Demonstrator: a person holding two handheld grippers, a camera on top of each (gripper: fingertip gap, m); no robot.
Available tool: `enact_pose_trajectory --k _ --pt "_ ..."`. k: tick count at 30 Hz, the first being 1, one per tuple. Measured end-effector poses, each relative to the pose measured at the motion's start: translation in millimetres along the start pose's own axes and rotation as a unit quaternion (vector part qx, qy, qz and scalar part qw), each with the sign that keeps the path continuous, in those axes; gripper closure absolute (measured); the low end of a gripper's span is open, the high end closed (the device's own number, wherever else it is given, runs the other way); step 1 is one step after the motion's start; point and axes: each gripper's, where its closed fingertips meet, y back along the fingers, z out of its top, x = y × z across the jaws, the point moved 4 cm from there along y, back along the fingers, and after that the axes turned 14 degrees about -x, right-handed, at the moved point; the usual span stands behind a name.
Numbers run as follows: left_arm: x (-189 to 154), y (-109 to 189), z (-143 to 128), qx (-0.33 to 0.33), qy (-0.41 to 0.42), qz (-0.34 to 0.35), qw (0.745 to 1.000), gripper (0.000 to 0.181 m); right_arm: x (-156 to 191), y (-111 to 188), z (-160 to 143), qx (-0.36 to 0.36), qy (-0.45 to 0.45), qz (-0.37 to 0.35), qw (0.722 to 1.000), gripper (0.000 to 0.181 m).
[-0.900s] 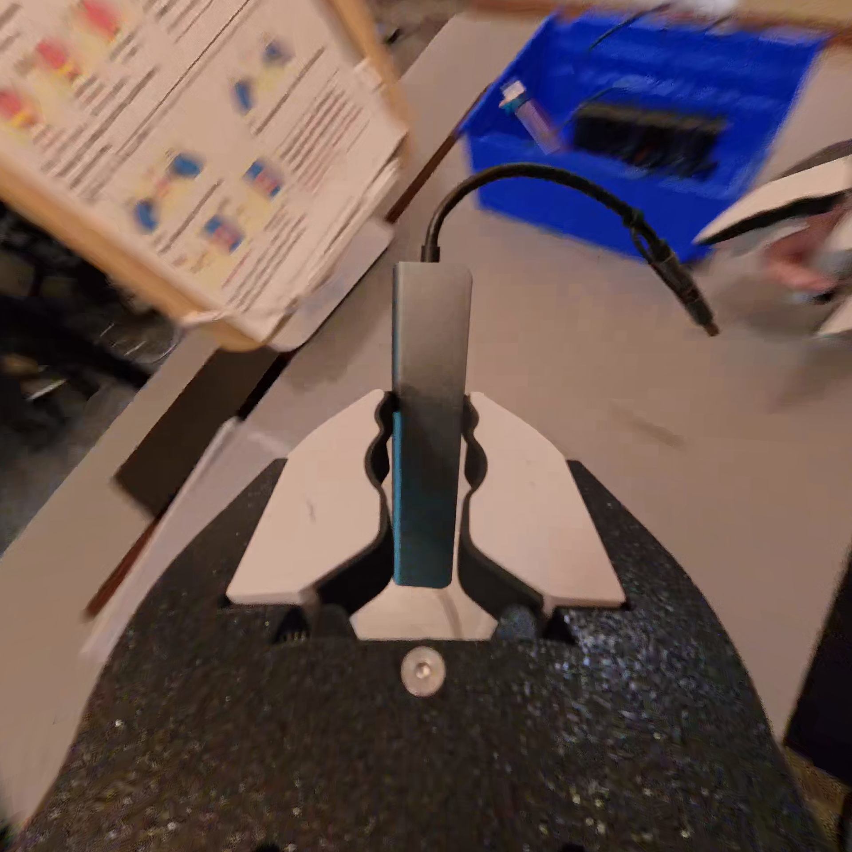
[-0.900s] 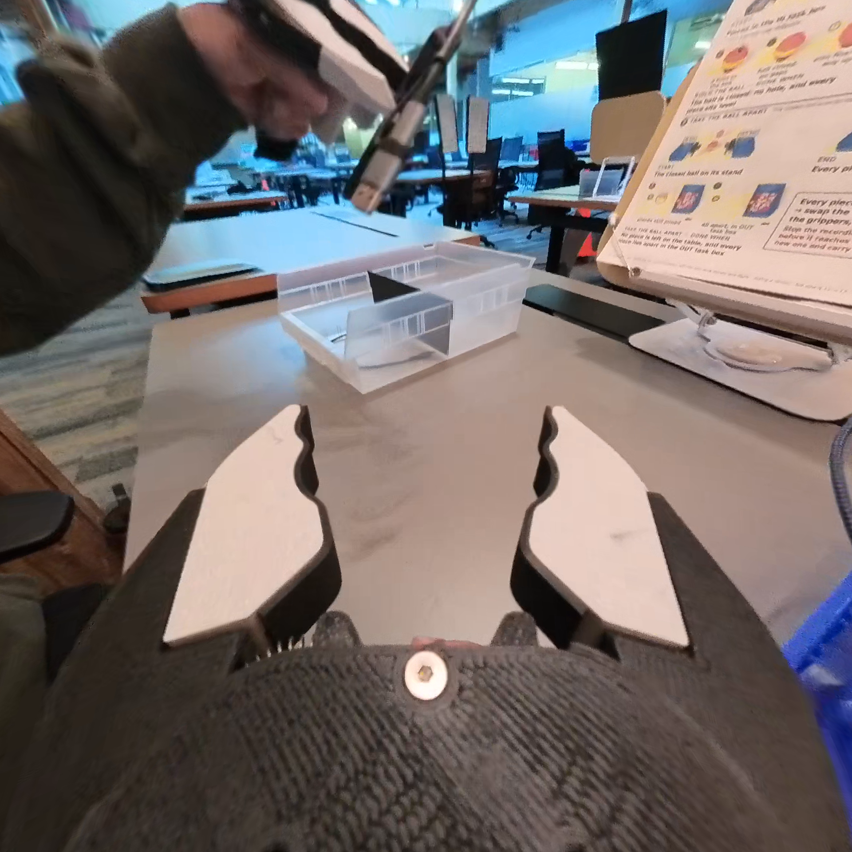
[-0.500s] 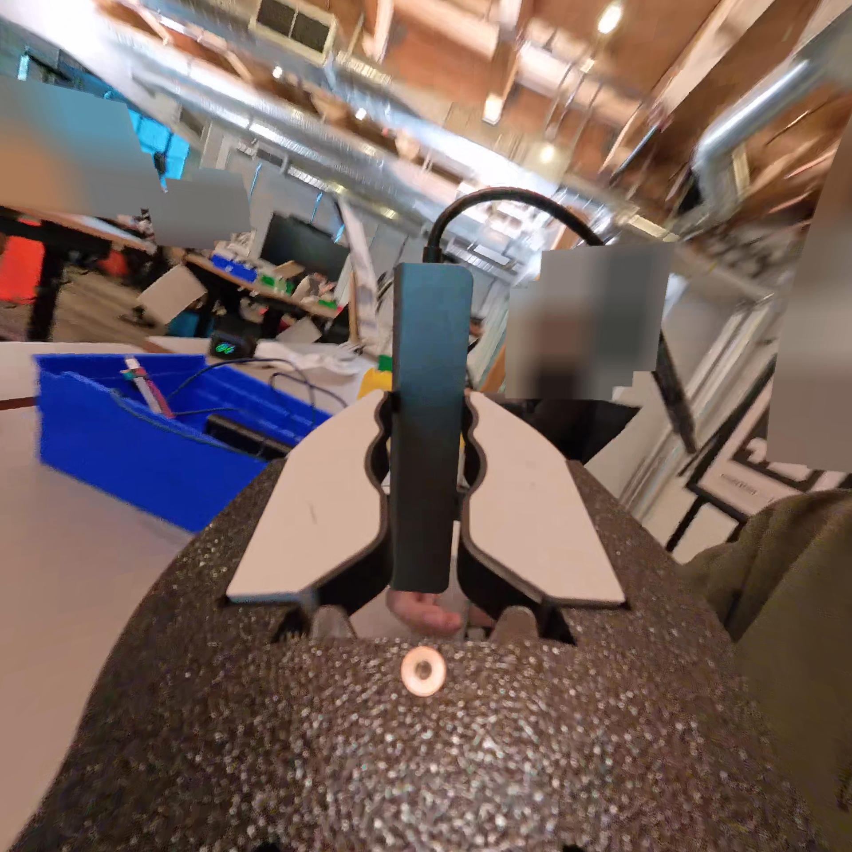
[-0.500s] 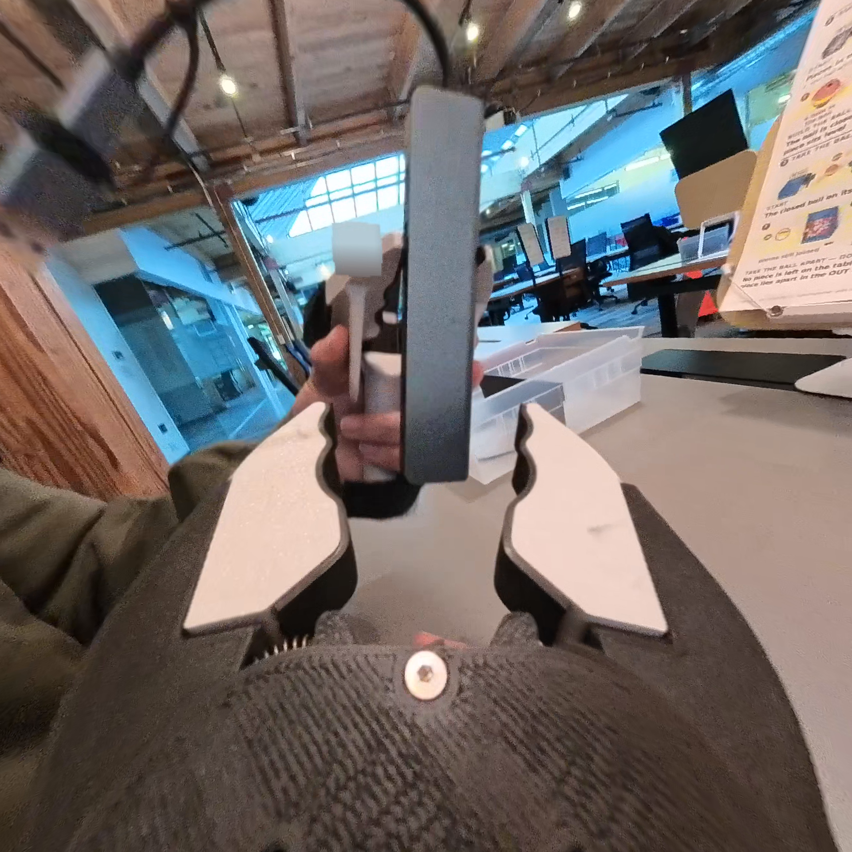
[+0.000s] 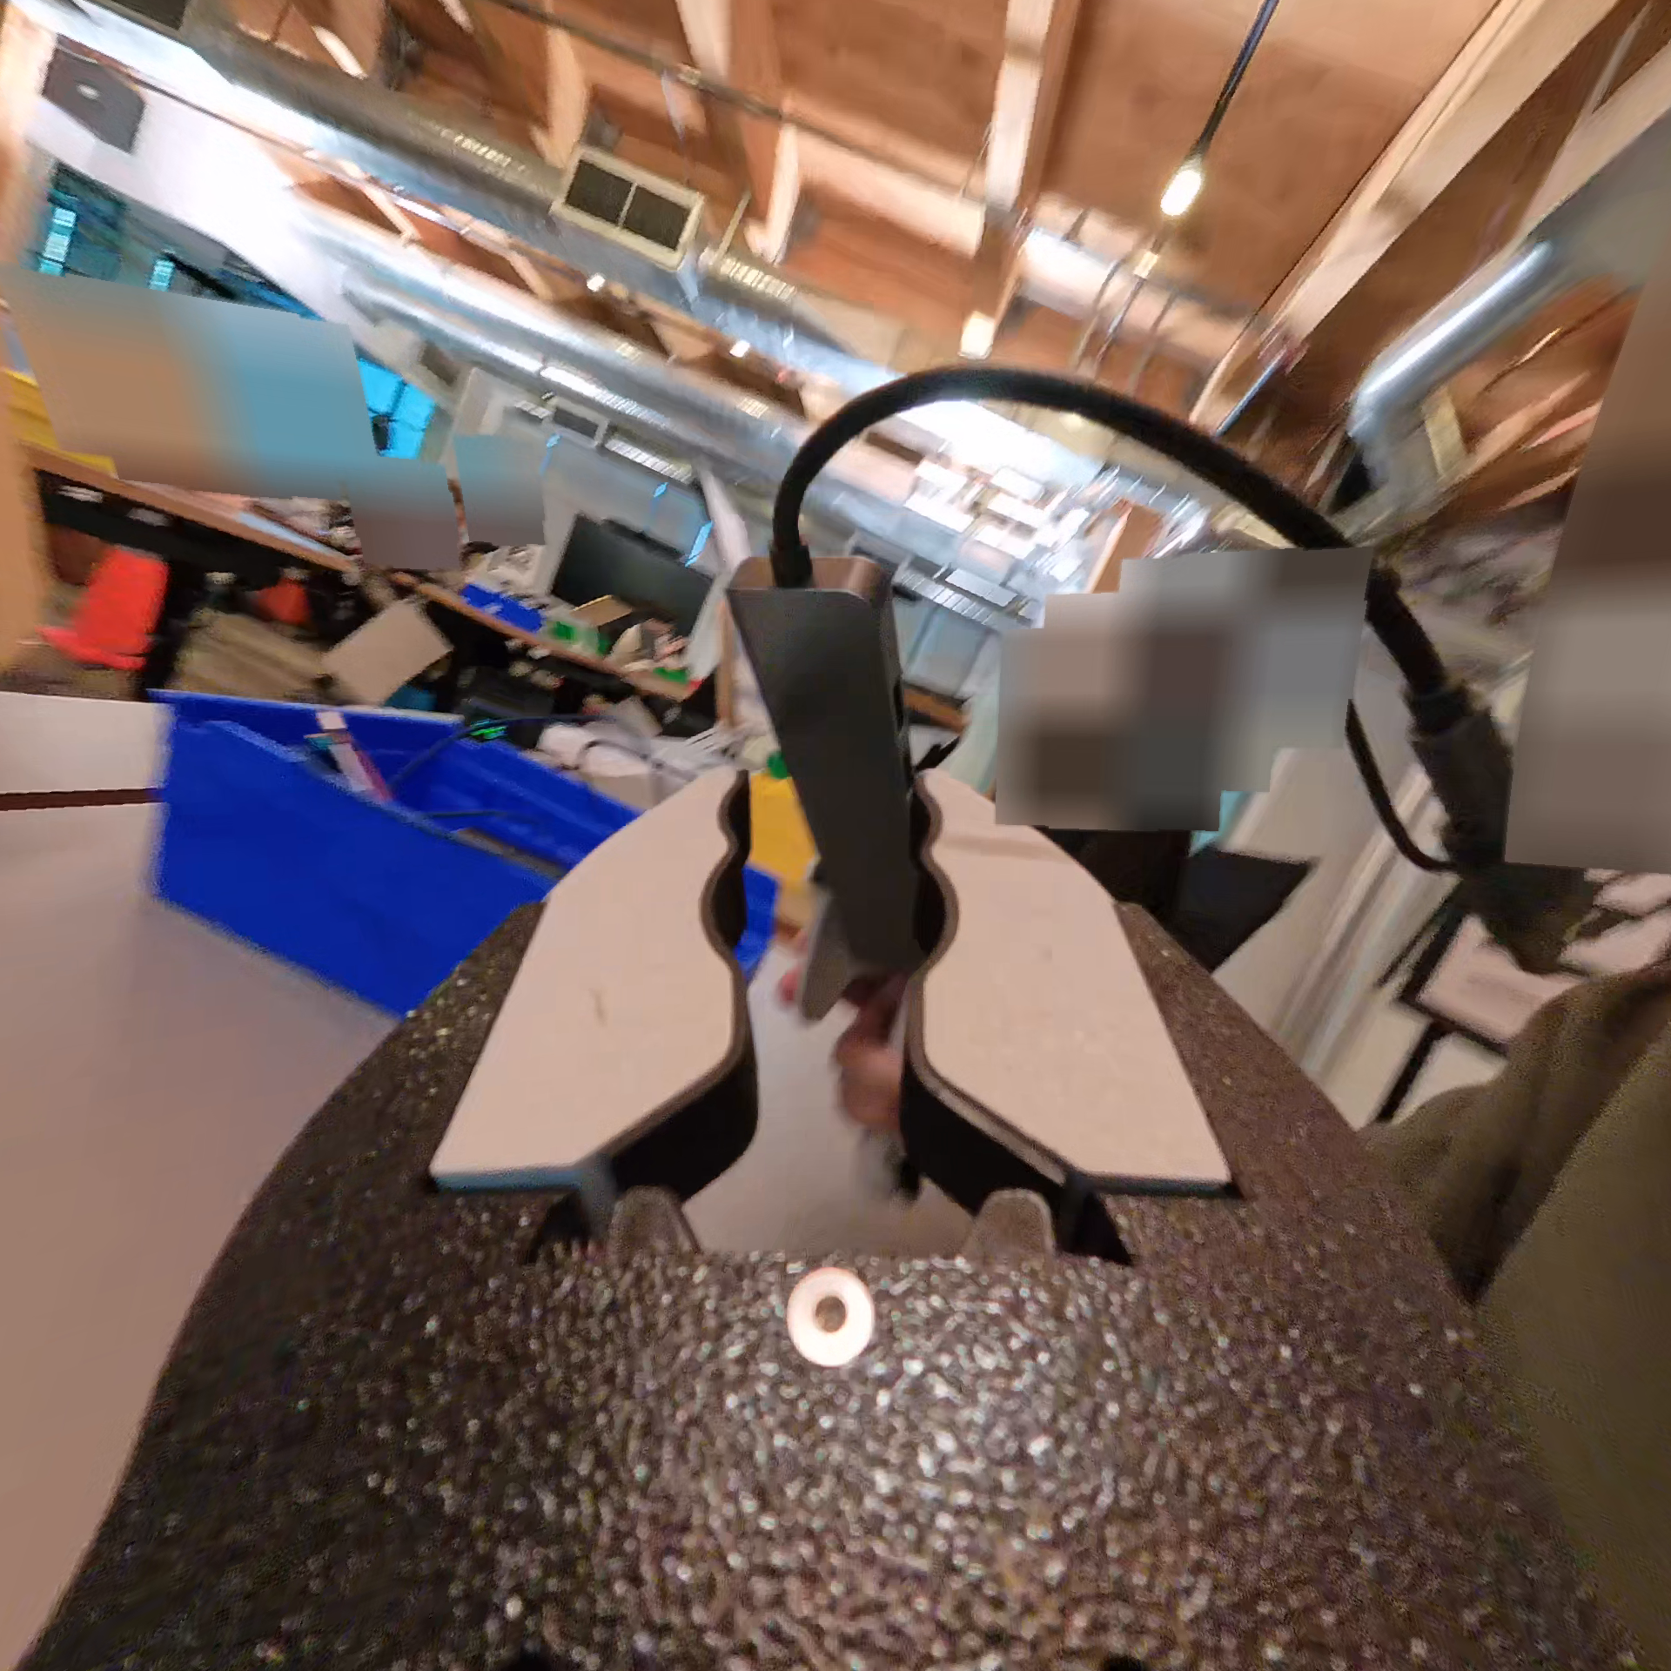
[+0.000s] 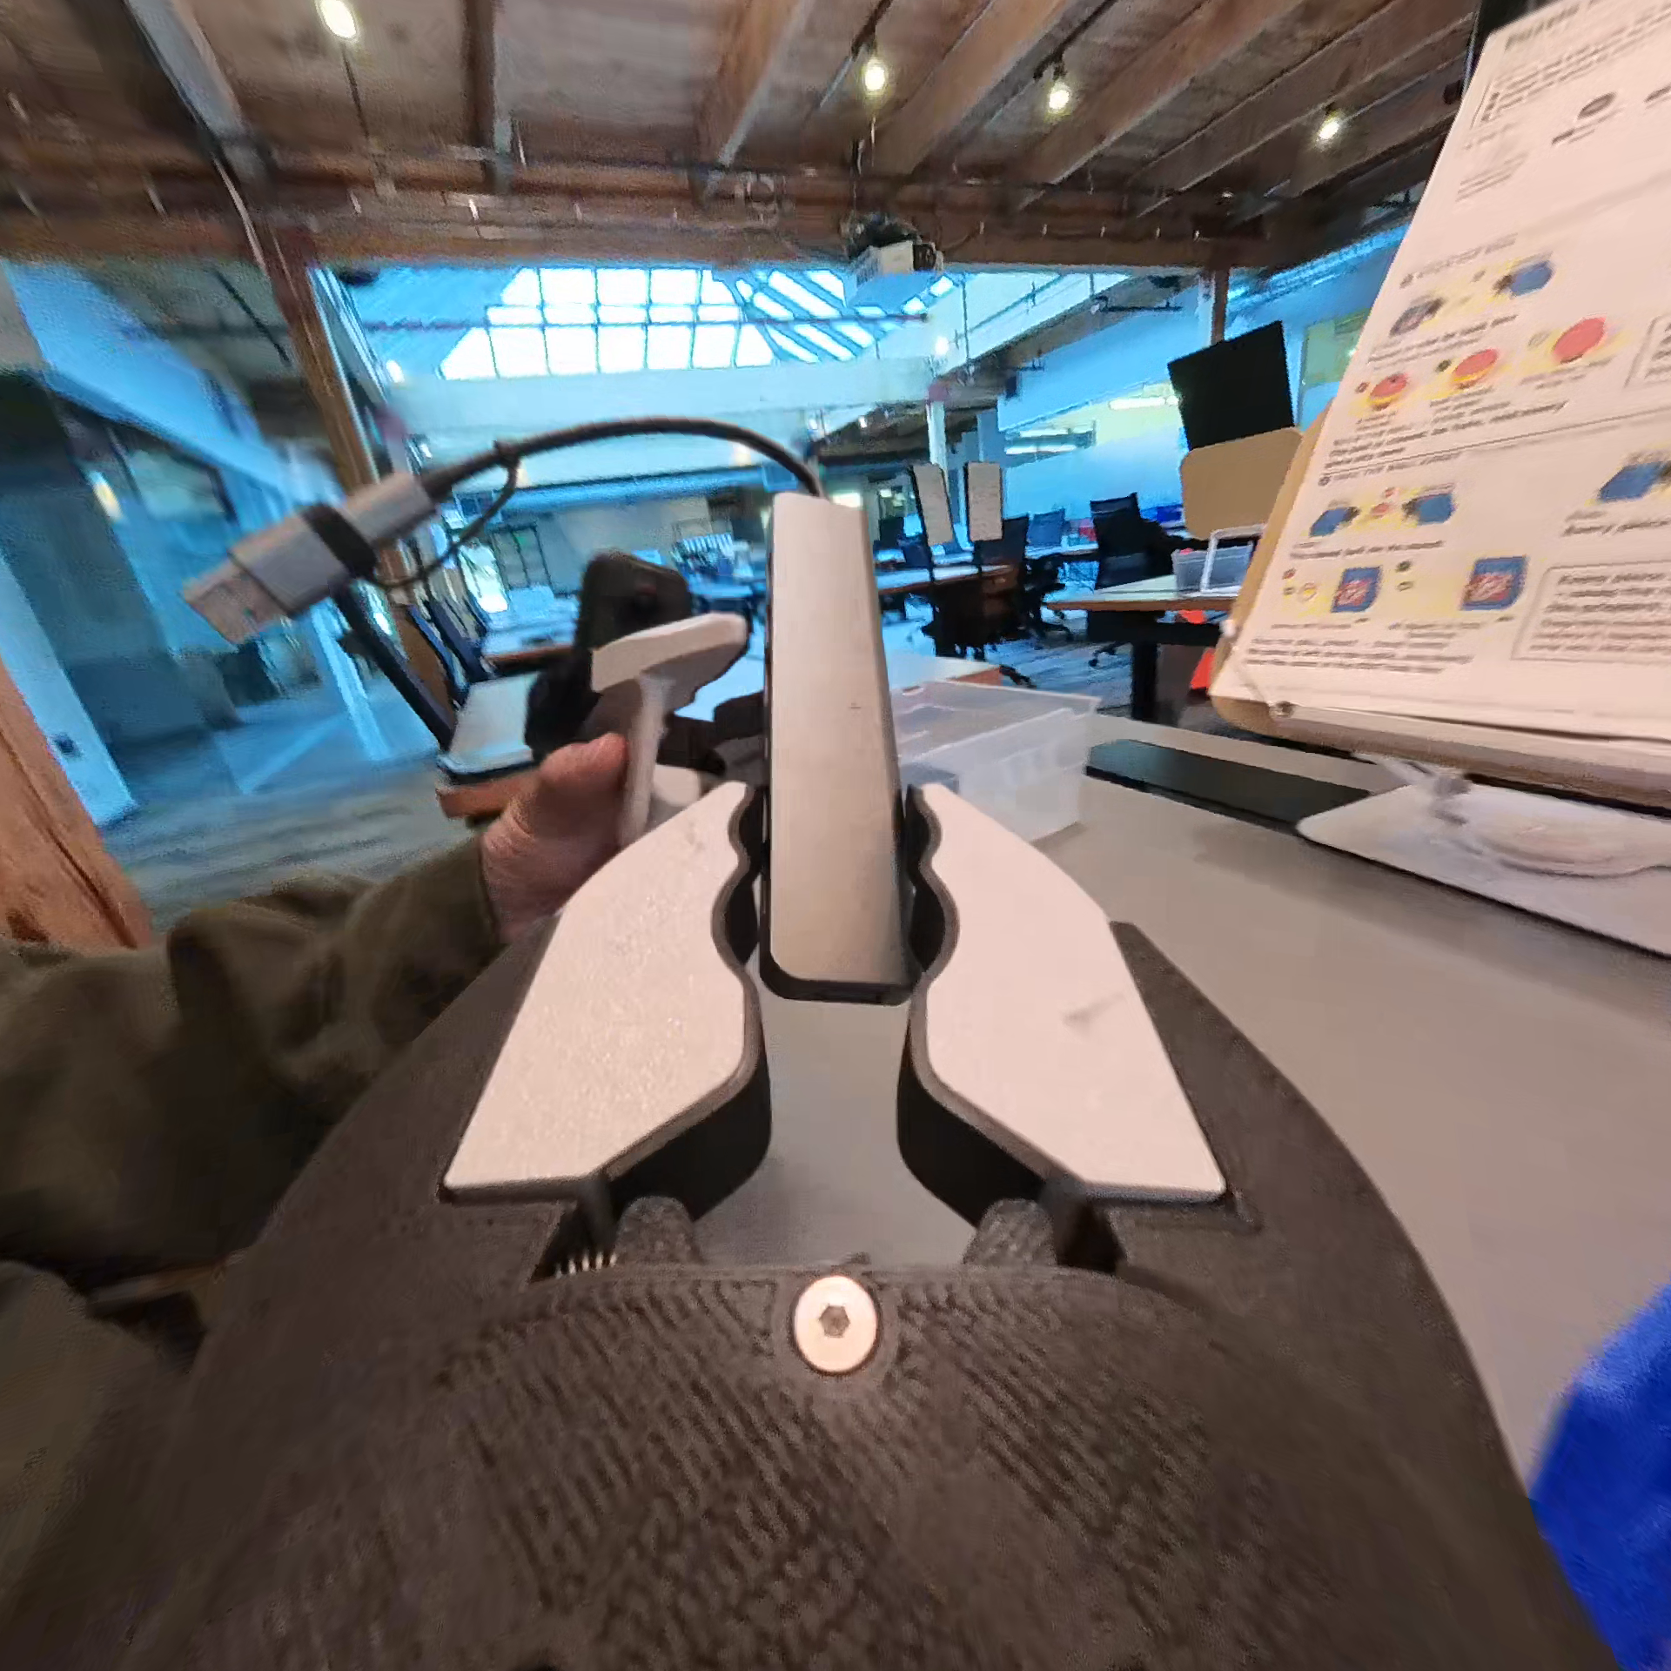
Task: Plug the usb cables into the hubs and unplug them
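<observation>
You are working in an open workshop with wooden ceiling beams and metal ducts overhead, at a grey table (image 6: 1311, 995).

Your right claw (image 6: 827, 796) is clamped on the lower end of the grey hub (image 6: 827, 678), both fingers pressed flat against its sides. The hub stands nearly upright between them, up off the table.

Your left claw (image 5: 830, 796) is apart around the same hub (image 5: 832, 723). From that side the hub leans: it sits against one finger, and a gap shows between it and the other. So the hub is in the air between your two claws, and only the right one grips it.

The hub's black cable (image 5: 995, 384) rises from its top end and arcs over to one side. It ends in a grey plug (image 6: 298, 552) that hangs free in the air.

In the right wrist view, your hand (image 6: 552, 832) and olive sleeve (image 6: 226, 1040) show behind the hub.

Farther out, a clear plastic tray (image 6: 1004, 732) sits toward the table's far edge. A printed sheet on a stand (image 6: 1492, 452) is at its right side. A blue bin (image 5: 316, 841) with loose cables in it sits on the table near you.
</observation>
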Motion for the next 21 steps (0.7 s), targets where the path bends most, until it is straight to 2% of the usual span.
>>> enact_pose_trajectory --k 3,6,8,10,11,13,16,19,20,21 --pt "14.6 28.7 16.6 0.094 -0.131 0.042 0.986 0.129 -9.4 10.4 9.7 0.040 0.058 0.009 0.997 0.152" --pt "24.6 55.6 42.7 0.182 -0.220 0.055 0.957 0.128 -8.9 18.0 14.3 0.056 0.070 0.048 0.995 0.152" --pt "35.2 66.6 69.7 0.202 -0.264 0.103 0.938 0.128 -10.3 20.0 10.8 0.069 0.074 0.056 0.993 0.152" --pt "24.9 61.0 90.6 0.173 -0.261 0.091 0.945 0.130 -9.2 20.0 5.1 0.078 0.074 0.065 0.992 0.152" --pt "13.2 53.7 90.6 0.170 -0.244 0.055 0.953 0.132 -8.4 19.0 2.3 0.081 0.077 0.066 0.992 0.152" --pt "-2.6 42.6 73.7 0.223 -0.224 0.000 0.949 0.129 -4.7 16.8 -4.1 0.094 0.086 0.076 0.989 0.152" --pt "0.9 34.1 41.5 0.322 -0.230 -0.006 0.918 0.114 2.6 14.2 -11.6 0.113 0.103 0.091 0.984 0.152" --pt "7.7 36.7 13.5 0.397 -0.204 -0.023 0.894 0.116 6.0 14.3 -13.5 0.113 0.098 0.099 0.984 0.153" --pt "9.1 37.0 6.4 0.406 -0.196 -0.030 0.892 0.119 9.8 15.0 -11.1 0.100 0.090 0.115 0.984 0.173" --pt "9.5 37.4 -0.1 0.411 -0.183 -0.039 0.892 0.124 7.8 14.1 -6.4 0.079 0.086 0.101 0.988 0.181"
